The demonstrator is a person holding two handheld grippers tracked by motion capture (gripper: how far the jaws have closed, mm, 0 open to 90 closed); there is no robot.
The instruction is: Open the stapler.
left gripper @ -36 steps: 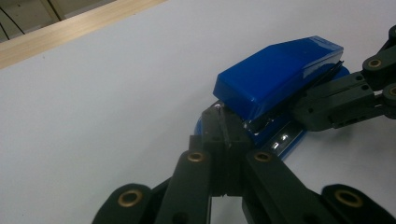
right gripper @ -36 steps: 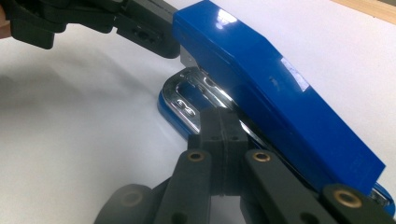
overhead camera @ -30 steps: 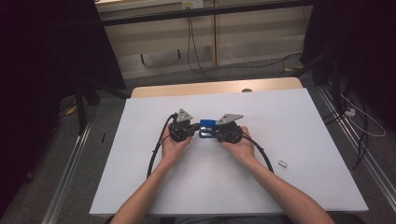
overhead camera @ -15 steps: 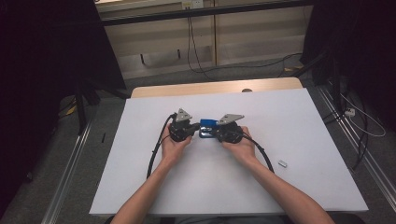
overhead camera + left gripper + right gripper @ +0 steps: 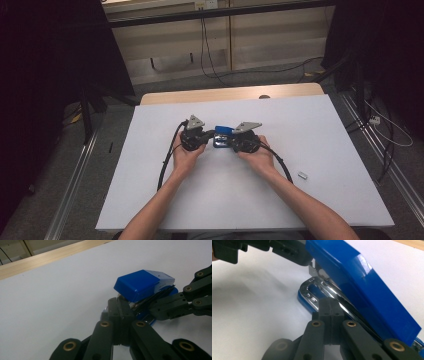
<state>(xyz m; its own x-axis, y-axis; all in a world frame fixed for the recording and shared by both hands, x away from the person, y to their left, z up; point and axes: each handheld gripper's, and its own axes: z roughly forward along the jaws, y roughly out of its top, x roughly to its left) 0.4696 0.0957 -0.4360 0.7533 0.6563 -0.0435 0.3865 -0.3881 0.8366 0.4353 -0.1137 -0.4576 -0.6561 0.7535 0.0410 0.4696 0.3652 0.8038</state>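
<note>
While both hand-held grippers pinch together, blue stapler gapes, staples seemingly unseen.

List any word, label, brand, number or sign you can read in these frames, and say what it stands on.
None can be read.
Blue plastic stapler with chrome metal base: its top shows no lettering in either gripper view.
Small silvery object on the white table sheet: too small to tell any marking.
Grey three-cornered plates on the grippers: plain, no print visible.
</note>
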